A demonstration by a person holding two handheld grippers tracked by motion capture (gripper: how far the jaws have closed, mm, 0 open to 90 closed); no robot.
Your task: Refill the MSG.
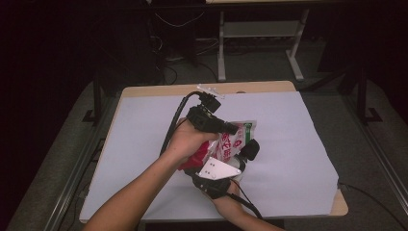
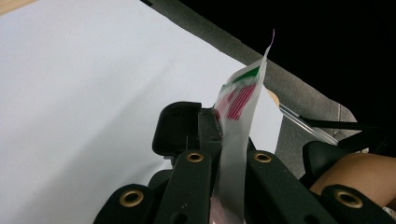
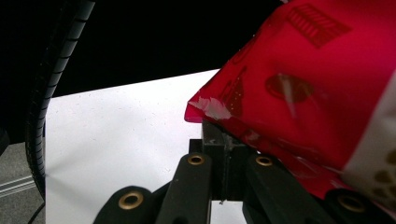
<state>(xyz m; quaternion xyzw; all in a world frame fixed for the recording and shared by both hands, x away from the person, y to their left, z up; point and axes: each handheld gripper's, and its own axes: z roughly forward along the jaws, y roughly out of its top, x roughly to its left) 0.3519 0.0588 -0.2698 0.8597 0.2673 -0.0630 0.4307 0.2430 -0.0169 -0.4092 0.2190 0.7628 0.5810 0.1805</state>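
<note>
We've got the bag (image 1: 230, 143) held above the table (image 1: 298, 144): left gripper (image 2: 223, 140) pinches its top edge, right gripper (image 3: 224, 154) clamps a red corner. Risk: uneven pull tears film crooked, spills contents.

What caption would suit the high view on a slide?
Two hand-held grippers, left gripper and right gripper, pinch a red-and-white snack bag above a white-covered table.

A wooden table (image 1: 250, 87) carries a white sheet (image 1: 288, 144) that covers nearly its whole top.
</note>
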